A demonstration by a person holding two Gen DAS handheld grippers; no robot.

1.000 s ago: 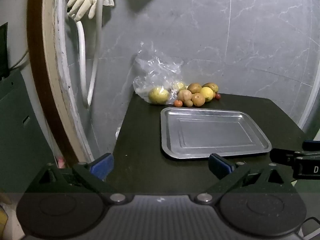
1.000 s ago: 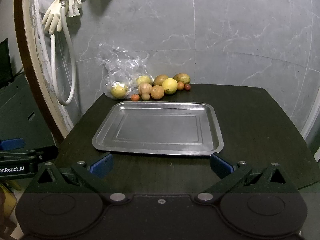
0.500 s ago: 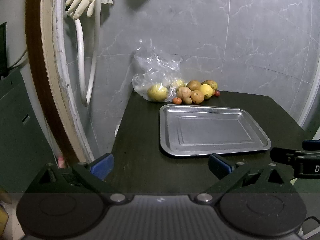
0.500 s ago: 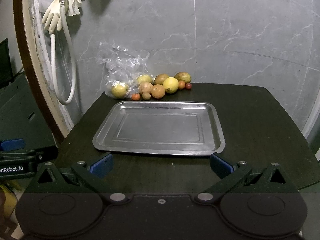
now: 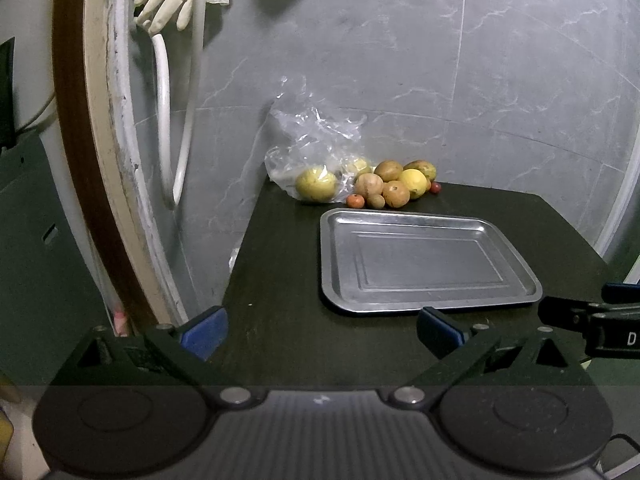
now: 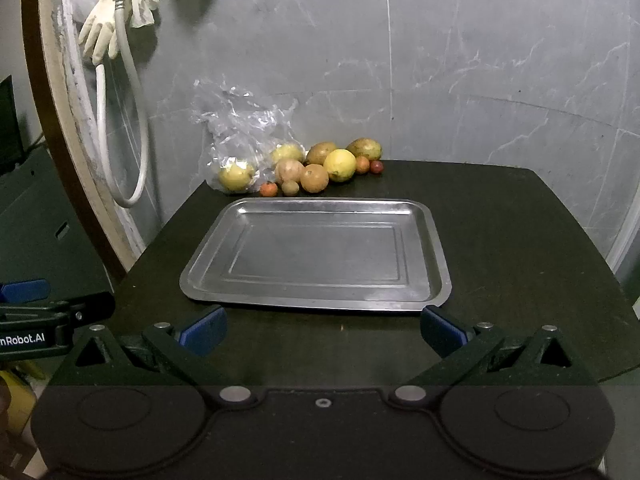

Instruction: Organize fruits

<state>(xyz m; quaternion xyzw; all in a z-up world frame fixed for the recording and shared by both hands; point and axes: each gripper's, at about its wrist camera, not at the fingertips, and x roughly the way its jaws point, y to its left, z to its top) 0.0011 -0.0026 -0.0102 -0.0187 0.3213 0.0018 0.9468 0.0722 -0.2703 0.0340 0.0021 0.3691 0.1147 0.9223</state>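
Note:
A pile of fruit (image 6: 316, 168) lies at the back of the dark table against the wall: a yellow lemon (image 6: 339, 165), brown and orange round fruits, small red ones. It also shows in the left wrist view (image 5: 394, 188). A clear plastic bag (image 6: 240, 140) at the pile's left holds a yellow fruit (image 6: 235, 176). A metal tray (image 6: 320, 254) lies bare in front of the pile, also in the left wrist view (image 5: 424, 258). My left gripper (image 5: 322, 326) and right gripper (image 6: 322, 326) are both open and hold nothing, hovering over the table's near edge.
The dark table (image 6: 520, 240) stands against a grey marble wall. A white hose (image 6: 120, 120) and a rubber glove (image 6: 102, 32) hang at the left beside a wooden frame. The table's left edge drops off near the bag. The right gripper's body shows in the left wrist view (image 5: 600, 328).
Both grippers have tilted or drawn back slightly, so the fruit and tray sit a little lower and farther in view. Nothing on the table has moved.

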